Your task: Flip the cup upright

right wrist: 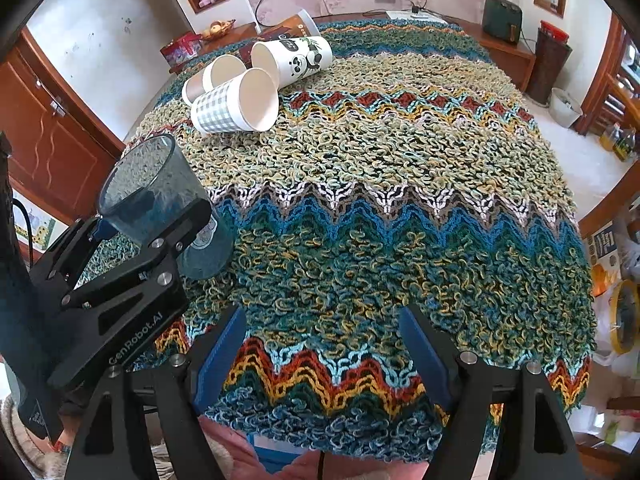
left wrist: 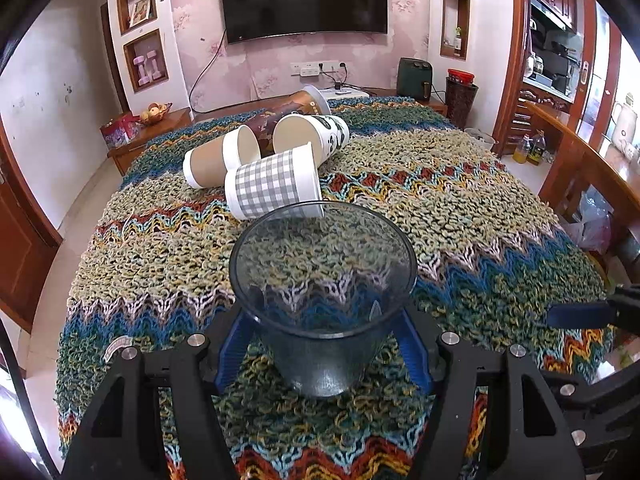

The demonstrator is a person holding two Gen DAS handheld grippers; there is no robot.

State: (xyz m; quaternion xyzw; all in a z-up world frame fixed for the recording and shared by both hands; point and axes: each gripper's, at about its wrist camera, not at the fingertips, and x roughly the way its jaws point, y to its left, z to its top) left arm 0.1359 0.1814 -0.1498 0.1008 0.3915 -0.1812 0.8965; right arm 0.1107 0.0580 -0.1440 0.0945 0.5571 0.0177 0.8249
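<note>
A clear blue-grey plastic cup (left wrist: pixel 324 300) stands mouth up between the blue pads of my left gripper (left wrist: pixel 324 344), which is shut on its lower body; its base rests on or just above the knitted cloth. The right wrist view shows the same cup (right wrist: pixel 160 204) tilted slightly, held by the left gripper (right wrist: pixel 160 236) at the left. My right gripper (right wrist: pixel 324 344) is open and empty over the near edge of the table.
Several paper cups lie on their sides at the far left of the table: a grey checked one (left wrist: pixel 276 184), a brown one (left wrist: pixel 218 162), a panda one (left wrist: pixel 316 132) and a dark brown one (left wrist: pixel 288 110). The colourful knitted cloth (right wrist: pixel 380 200) covers the table. Wooden chairs (left wrist: pixel 580 168) stand at the right.
</note>
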